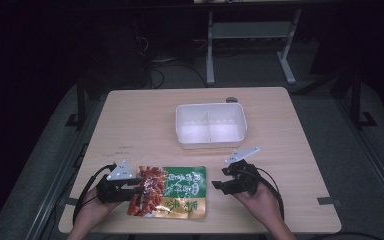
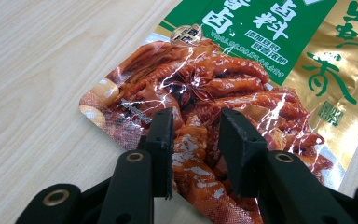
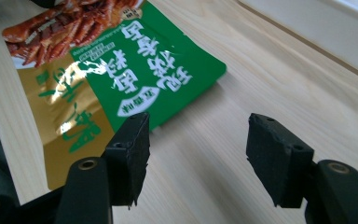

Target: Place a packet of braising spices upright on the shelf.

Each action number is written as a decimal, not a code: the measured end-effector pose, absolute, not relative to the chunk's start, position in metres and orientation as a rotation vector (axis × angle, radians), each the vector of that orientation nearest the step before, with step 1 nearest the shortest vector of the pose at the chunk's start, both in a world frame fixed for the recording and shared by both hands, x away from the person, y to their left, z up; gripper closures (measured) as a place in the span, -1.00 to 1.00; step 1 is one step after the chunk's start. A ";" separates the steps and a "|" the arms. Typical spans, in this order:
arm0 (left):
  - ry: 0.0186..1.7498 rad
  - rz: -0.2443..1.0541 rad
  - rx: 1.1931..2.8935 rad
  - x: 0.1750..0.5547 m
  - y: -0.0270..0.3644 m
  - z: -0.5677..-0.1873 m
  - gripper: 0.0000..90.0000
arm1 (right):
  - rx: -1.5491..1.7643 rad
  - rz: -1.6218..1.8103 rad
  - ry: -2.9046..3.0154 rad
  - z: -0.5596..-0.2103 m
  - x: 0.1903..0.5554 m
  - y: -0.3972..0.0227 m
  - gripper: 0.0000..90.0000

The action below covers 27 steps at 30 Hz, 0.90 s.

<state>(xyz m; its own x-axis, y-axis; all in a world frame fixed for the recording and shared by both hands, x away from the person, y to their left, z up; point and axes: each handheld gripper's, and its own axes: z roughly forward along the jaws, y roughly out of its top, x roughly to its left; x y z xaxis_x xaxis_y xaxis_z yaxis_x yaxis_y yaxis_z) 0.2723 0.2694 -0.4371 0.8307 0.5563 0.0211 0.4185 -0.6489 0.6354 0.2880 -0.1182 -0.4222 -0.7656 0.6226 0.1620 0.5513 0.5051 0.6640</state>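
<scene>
Pale wooden table (image 1: 145, 115); left gripper (image 2: 195, 140) clamped on snack packet (image 2: 242, 70); right gripper (image 3: 198, 154) agape, empty, just beside it.

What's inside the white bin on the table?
The white bin looks empty: a divider splits it into two compartments, and both floors show bare in the high view. The near wall hides a thin strip of floor behind it.

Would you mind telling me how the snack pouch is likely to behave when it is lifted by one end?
The pouch looks like thin, creased foil, so it will probably sag. Its glossy film may slip. The left gripper pinches a raised fold, which suggests soft, shifting contents.
</scene>
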 end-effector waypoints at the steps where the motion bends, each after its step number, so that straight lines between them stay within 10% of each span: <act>1: 0.706 0.281 2.376 0.272 0.269 -0.438 0.47 | 1.027 1.114 2.654 -0.422 0.291 -0.112 -0.13; 27: 0.711 0.219 2.424 0.276 0.267 -0.447 0.47 | 1.086 1.015 2.849 -0.450 0.302 -0.078 -0.13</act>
<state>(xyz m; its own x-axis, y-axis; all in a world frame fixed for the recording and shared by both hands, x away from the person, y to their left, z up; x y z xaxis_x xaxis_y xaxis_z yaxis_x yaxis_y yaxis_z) 0.2755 0.2666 -0.4475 0.8430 0.5378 -0.0094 0.4394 -0.6787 0.5885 0.3023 -0.0775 -0.4501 -0.7694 0.5757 0.2768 0.6211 0.5729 0.5348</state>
